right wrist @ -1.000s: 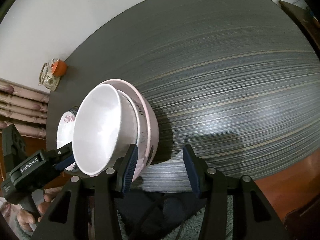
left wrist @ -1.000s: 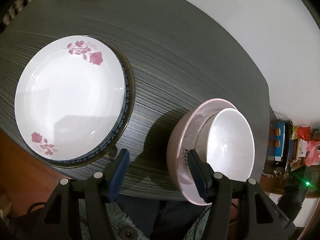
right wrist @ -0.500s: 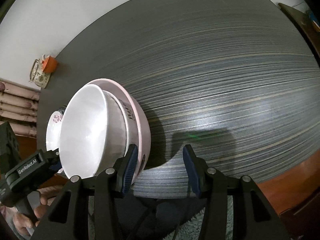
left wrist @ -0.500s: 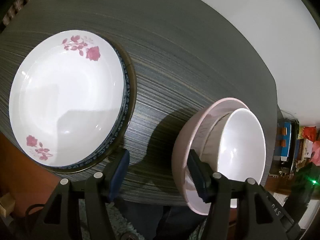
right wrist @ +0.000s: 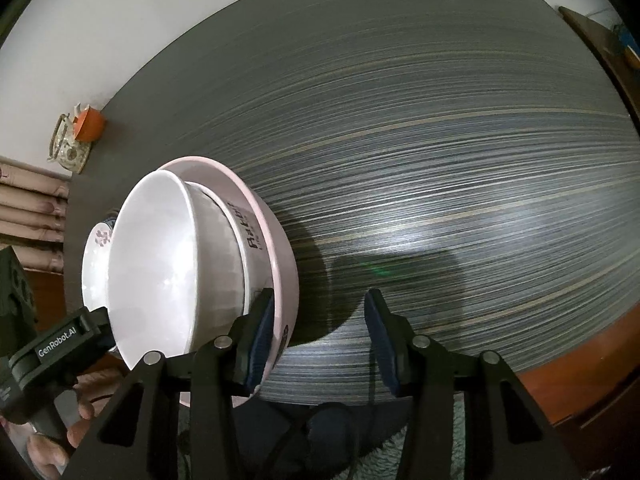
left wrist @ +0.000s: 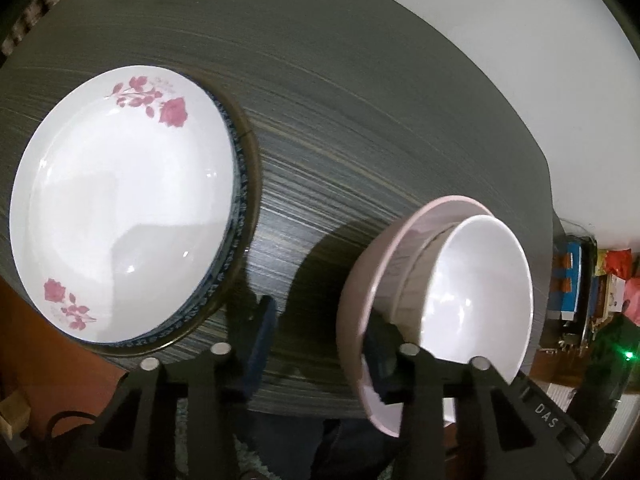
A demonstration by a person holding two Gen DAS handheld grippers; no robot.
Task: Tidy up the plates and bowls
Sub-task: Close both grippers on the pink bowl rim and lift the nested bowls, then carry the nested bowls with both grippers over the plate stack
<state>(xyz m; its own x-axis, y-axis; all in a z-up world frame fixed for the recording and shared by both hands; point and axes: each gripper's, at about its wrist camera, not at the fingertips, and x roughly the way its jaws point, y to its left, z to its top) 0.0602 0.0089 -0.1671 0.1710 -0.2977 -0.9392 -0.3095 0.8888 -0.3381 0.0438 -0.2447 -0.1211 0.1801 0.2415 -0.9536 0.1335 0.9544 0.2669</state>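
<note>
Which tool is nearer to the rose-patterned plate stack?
Left. The left tool, jaws closing over the pink bowl's rim, sits right beside the rose plate. The right tool is across the bowls from it.

A home dining spot: a dark wood-grain table (right wrist: 440, 160) against a white wall (left wrist: 500, 60), with stacked plates (left wrist: 120, 208) and bowls (left wrist: 472, 292), a small basket (right wrist: 68, 148) at the far edge, and cluttered shelves (left wrist: 580, 280) right.
</note>
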